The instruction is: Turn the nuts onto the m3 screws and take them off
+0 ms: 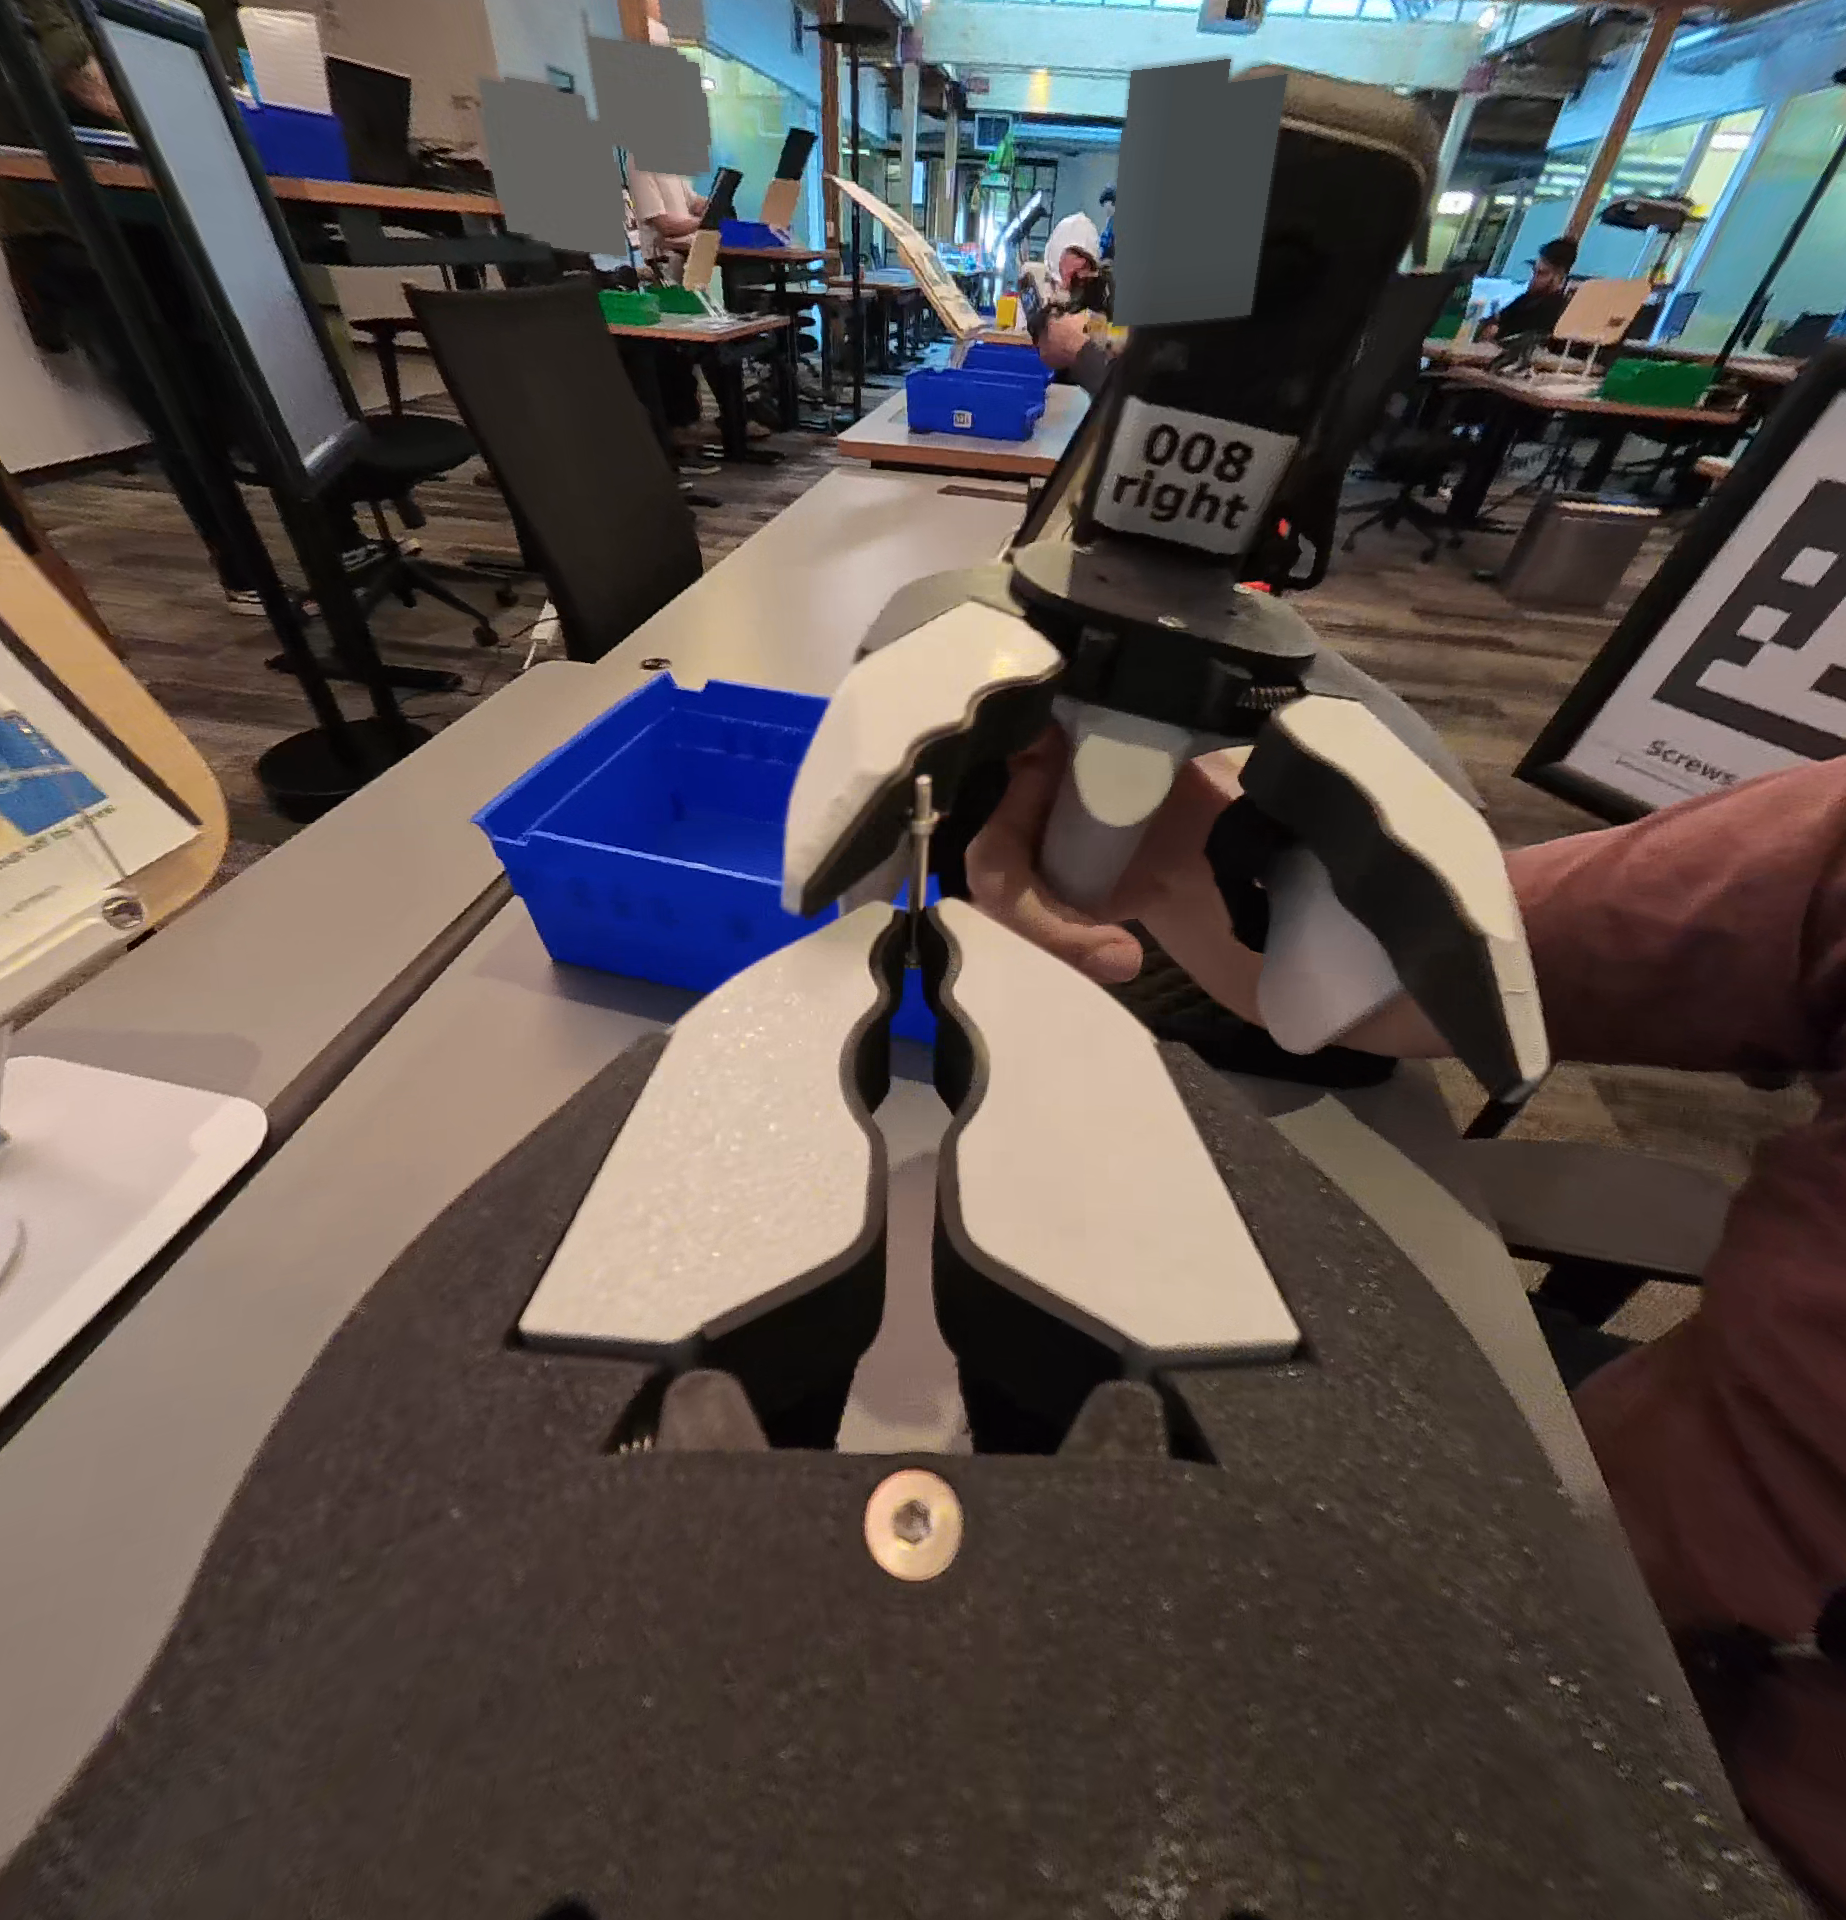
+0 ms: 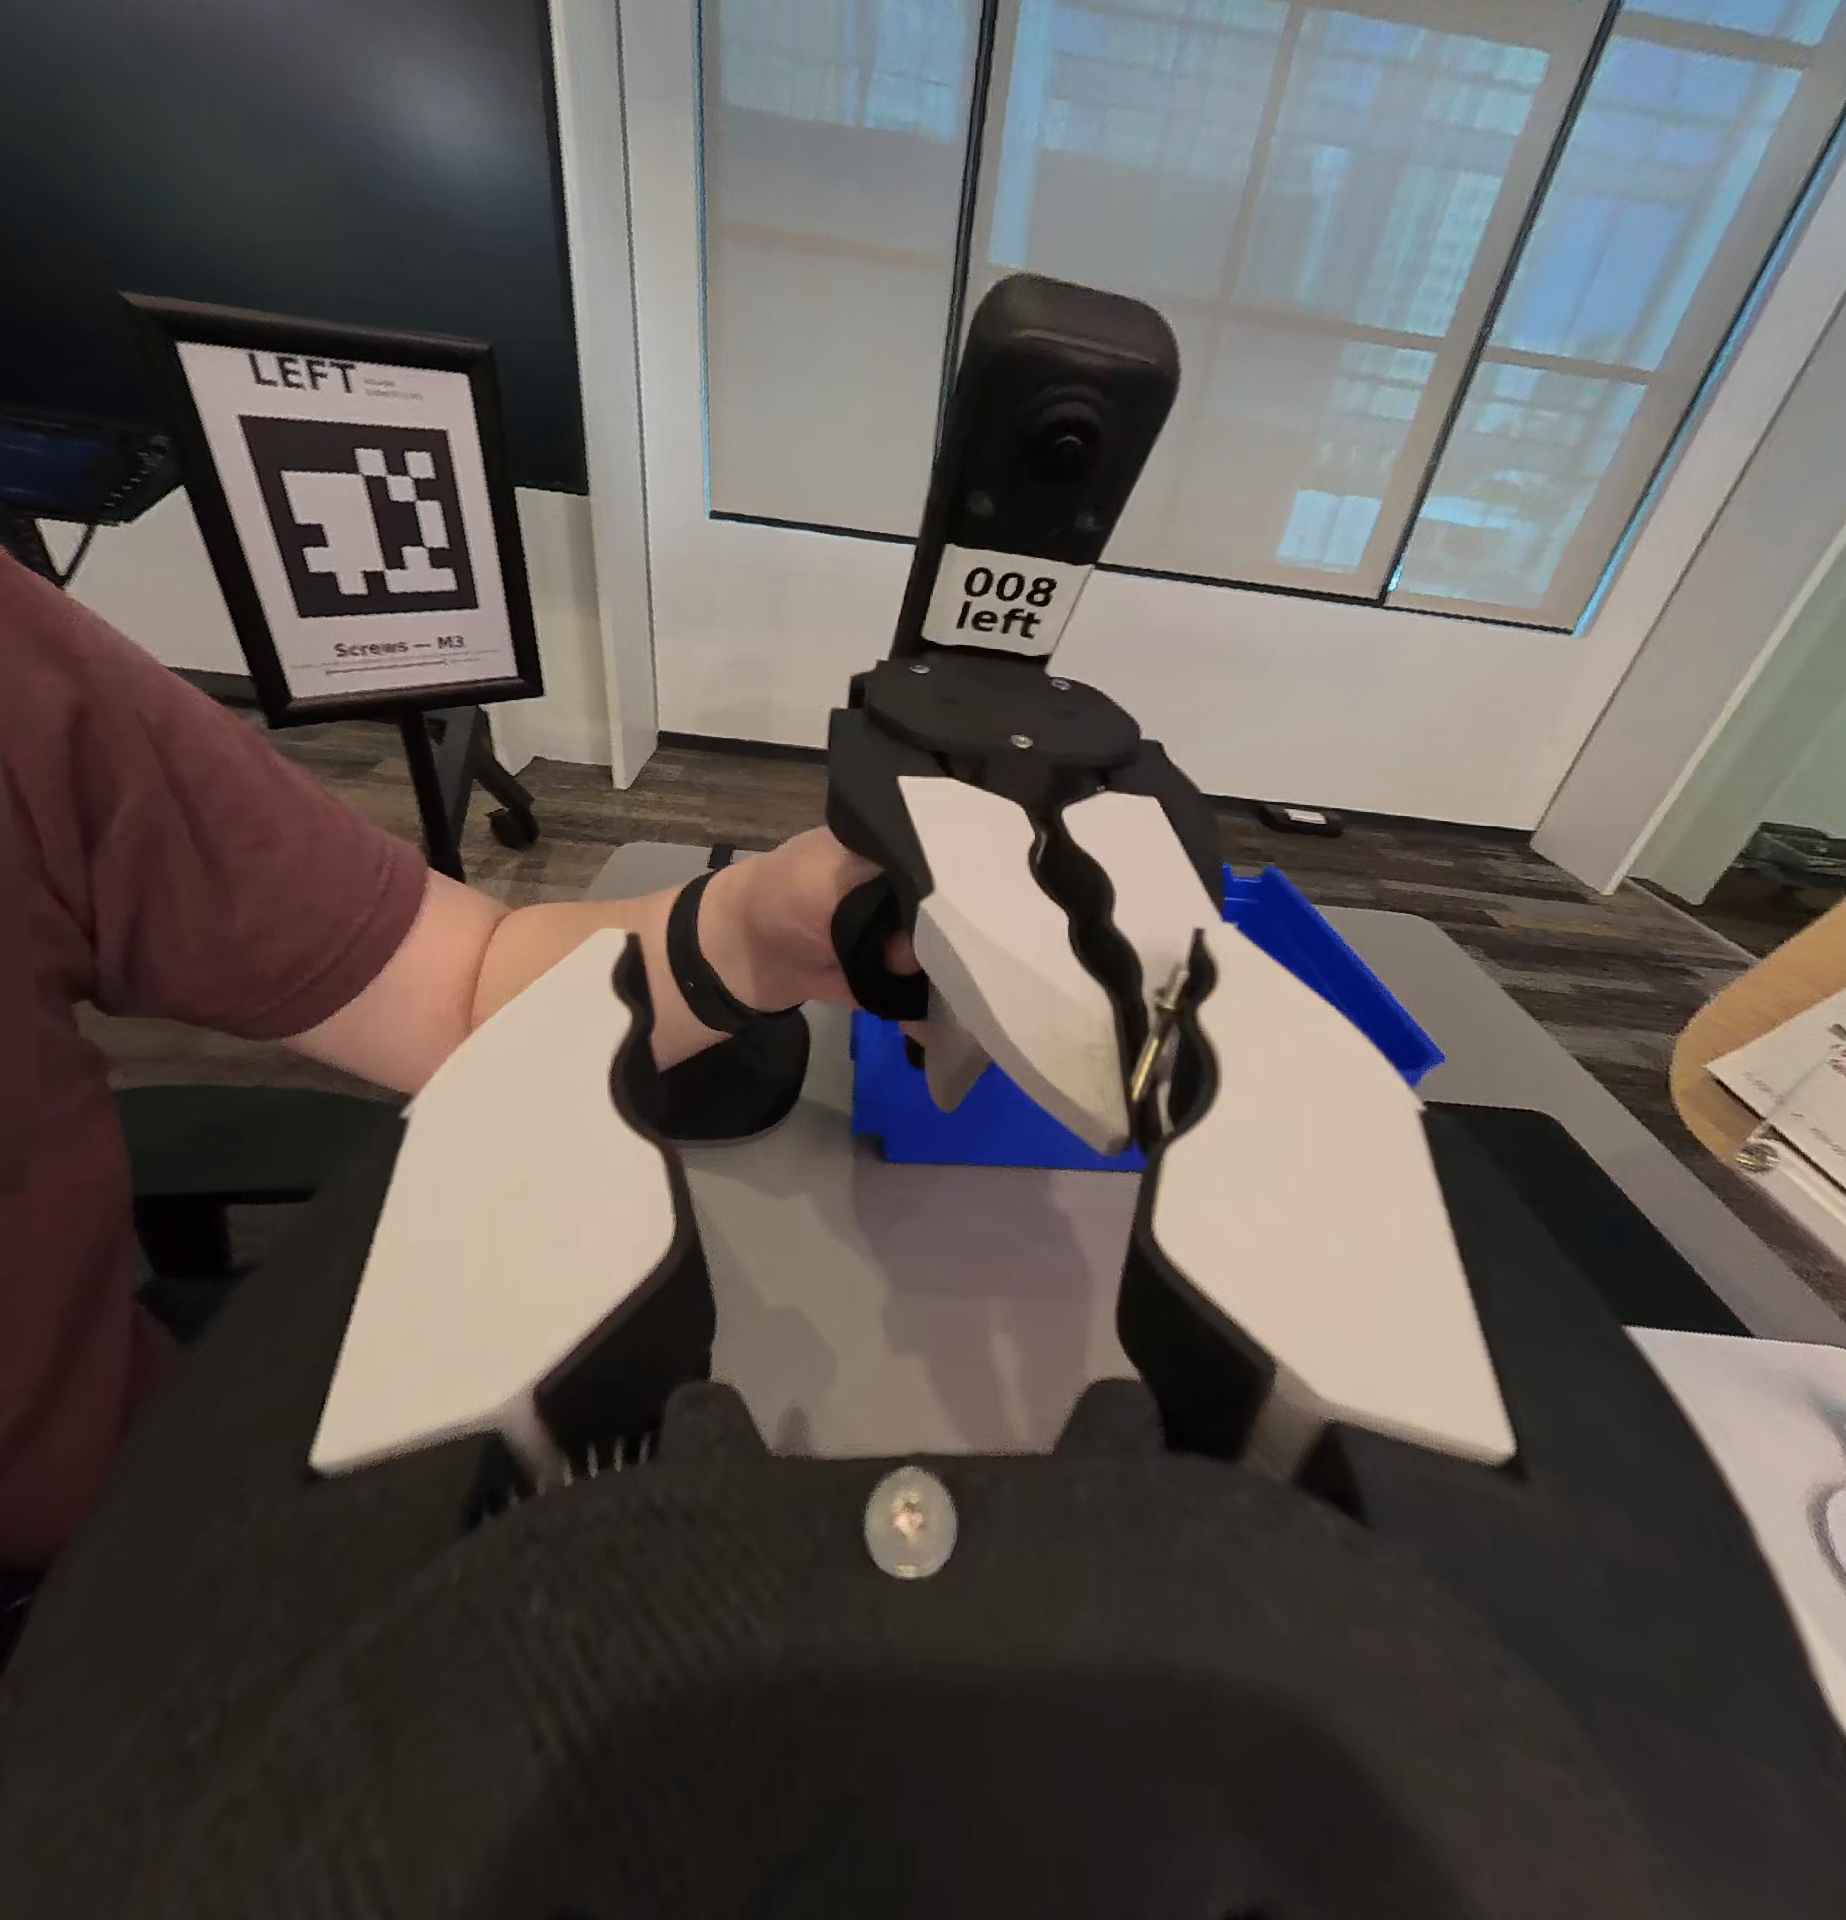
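Observation:
My left gripper (image 1: 911, 916) is shut on a thin metal M3 screw (image 1: 919, 883) that stands up out of its tips. A small nut (image 1: 925, 826) sits near the screw's upper end. My right gripper (image 1: 1158, 997) is open and faces the left one, with one finger (image 1: 898, 748) close beside the screw's top. In the right wrist view my right gripper (image 2: 914, 951) is wide open. The left gripper (image 2: 1111, 1122) holds the screw (image 2: 1156, 1029) against the inner edge of my right-hand finger (image 2: 1303, 1174). Both grippers hang above the grey table (image 2: 898, 1247).
An open blue bin (image 1: 649, 831) stands on the table just beyond the grippers and also shows in the right wrist view (image 2: 1314, 977). A framed marker sign (image 2: 358, 509) stands off the table. A clear stand with papers (image 1: 46, 831) is at the left. Chairs and desks are behind. The tips of one gripper are about 5 cm away from the tips of the other.

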`<state>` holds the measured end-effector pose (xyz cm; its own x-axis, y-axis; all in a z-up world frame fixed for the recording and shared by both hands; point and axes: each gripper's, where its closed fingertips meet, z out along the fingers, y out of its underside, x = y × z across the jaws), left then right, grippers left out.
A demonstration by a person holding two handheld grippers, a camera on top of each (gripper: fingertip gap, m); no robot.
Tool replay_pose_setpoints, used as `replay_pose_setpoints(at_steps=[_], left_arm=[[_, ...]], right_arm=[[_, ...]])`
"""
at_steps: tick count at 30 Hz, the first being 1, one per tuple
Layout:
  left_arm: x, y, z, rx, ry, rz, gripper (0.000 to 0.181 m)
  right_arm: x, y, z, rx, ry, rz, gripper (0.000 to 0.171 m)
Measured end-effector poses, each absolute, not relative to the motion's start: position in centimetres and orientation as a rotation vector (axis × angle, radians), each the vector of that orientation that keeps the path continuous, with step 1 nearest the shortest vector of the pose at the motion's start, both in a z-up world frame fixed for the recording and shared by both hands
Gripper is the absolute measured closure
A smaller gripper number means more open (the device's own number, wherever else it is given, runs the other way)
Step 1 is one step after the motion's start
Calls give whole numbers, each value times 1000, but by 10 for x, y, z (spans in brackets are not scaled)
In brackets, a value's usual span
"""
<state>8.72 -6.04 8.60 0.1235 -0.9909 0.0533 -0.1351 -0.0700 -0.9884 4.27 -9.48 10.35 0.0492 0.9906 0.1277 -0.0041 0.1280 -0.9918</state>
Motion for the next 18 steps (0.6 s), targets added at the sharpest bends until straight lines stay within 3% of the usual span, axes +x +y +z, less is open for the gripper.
replay_pose_setpoints(at_steps=[3,12,18], left_arm=[[72,-47,96,-1430,1090,-1129,179],[79,-61,97,-1399,1150,-1167,179],[86,-68,92,-1405,1184,-1184,179]], right_arm=[[48,-93,107,-1119,-1224,1032,71],[70,-62,119,-1219,-1000,1161,140],[70,-58,113,-1256,-969,1331,160]])
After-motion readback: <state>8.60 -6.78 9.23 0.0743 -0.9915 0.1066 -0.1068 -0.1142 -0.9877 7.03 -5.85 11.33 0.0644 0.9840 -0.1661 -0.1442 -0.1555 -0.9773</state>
